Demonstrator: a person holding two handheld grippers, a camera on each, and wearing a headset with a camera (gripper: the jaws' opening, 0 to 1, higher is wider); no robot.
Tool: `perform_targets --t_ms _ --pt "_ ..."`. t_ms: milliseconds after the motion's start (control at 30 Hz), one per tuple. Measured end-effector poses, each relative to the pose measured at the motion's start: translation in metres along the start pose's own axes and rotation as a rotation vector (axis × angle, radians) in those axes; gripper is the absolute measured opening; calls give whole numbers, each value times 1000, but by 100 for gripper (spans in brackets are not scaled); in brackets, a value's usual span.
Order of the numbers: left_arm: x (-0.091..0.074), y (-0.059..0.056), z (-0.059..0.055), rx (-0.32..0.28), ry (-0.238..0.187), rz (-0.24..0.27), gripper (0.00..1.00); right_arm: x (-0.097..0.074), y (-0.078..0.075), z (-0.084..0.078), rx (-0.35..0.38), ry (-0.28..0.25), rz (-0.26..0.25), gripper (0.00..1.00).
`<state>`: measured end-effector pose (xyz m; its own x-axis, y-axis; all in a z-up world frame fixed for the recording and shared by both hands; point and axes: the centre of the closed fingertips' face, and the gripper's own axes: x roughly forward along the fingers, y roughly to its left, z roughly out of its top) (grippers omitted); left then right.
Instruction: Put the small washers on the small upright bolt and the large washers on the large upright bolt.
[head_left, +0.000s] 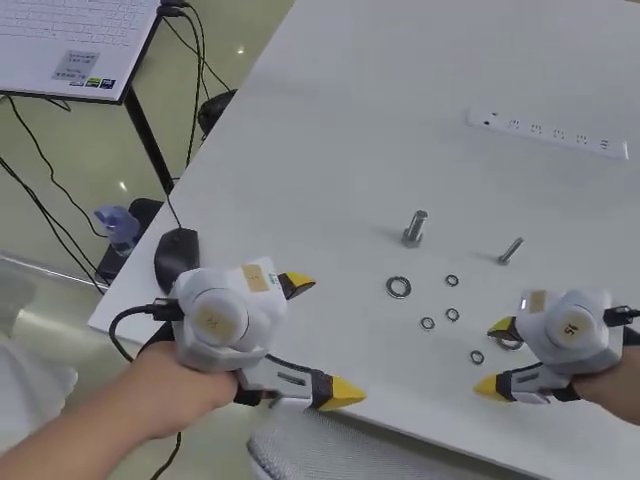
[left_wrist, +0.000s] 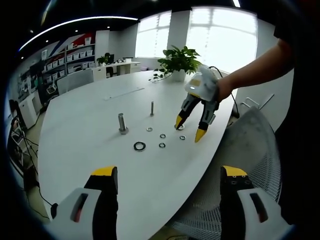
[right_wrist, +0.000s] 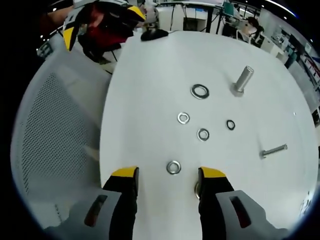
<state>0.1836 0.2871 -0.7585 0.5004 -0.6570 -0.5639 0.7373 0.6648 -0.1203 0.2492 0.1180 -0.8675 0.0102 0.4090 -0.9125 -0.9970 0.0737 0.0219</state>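
The large upright bolt (head_left: 414, 228) and the thin small bolt (head_left: 510, 250) stand on the white table (head_left: 400, 100). A large washer (head_left: 398, 287) lies in front of the large bolt, with several small washers (head_left: 452, 314) scattered to its right. My right gripper (head_left: 492, 358) is open low over the table, a small washer (right_wrist: 173, 167) lying between its jaws. Another washer (right_wrist: 196, 189) is half hidden under one finger. My left gripper (head_left: 322, 338) is open at the table's near edge, holding nothing, well short of the washers (left_wrist: 162, 145).
A white power strip (head_left: 548, 134) lies at the far right. A black mouse (head_left: 176, 255) sits near the table's left edge, and a laptop (head_left: 70, 45) is on a stand beyond. A mesh chair back (head_left: 300, 450) is just below the near edge.
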Motion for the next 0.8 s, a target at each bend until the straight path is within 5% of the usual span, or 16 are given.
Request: perform_targets --t_ms 333,800 --pt "-2 1 -3 13 0 2 90 5 -7 -4 -36 56 -22 32" --pt "-8 5 -7 16 14 -7 86 9 -5 -2 -26 92 -26 26"
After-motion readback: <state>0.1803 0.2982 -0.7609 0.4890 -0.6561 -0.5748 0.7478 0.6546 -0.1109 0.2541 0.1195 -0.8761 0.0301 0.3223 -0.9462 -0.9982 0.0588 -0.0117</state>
